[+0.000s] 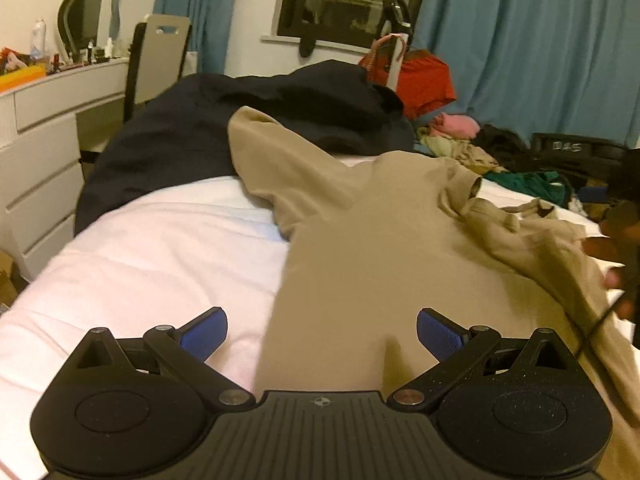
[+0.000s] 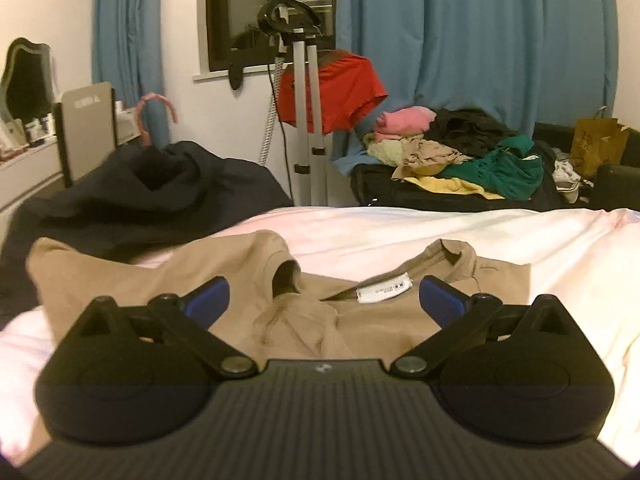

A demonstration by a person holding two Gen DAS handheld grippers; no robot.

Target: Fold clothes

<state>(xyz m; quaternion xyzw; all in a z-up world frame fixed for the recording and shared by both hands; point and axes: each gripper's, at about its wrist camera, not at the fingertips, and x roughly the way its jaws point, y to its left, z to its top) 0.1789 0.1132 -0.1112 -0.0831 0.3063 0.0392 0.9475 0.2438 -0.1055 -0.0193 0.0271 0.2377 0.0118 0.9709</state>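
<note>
Tan T-shirt [image 2: 384, 320] lies on white bed [image 2: 400, 228], one sleeve folded in, neck label showing. Left tool [image 1: 322, 334] & right tool [image 2: 323, 300] both wide apart, holding nothing.

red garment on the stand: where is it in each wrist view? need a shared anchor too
Left wrist: the red garment sits upper right of centre, beyond the dark blanket, against the blue curtain.
Right wrist: the red garment sits upper centre, draped behind the grey stand, left of the clothes pile.
Shared landmark: the dark window, up and left of the garment in both views.
</note>
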